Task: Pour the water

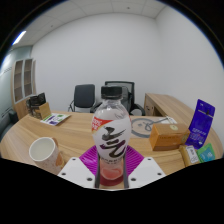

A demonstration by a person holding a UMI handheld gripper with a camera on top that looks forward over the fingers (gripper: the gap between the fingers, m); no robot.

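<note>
A clear plastic bottle (pixel 111 135) with a white label bearing black brush lettering and a red band stands upright between my fingers, held above the wooden table. My gripper (pixel 112 172) is shut on the bottle's lower part, the purple pads (pixel 89 157) pressing on both sides. The bottle's base looks pinkish between the fingers. A white cup (pixel 44 153) with a dark inside stands on the table to the left of the bottle, apart from it.
The wooden table (pixel 70 135) holds a brown cardboard box (pixel 166 136), a blue carton (pixel 201 124) and a small packet (pixel 192 155) on the right, a round plate (pixel 148 126) behind, books (pixel 55 118) far left. Office chairs (pixel 84 97) stand beyond.
</note>
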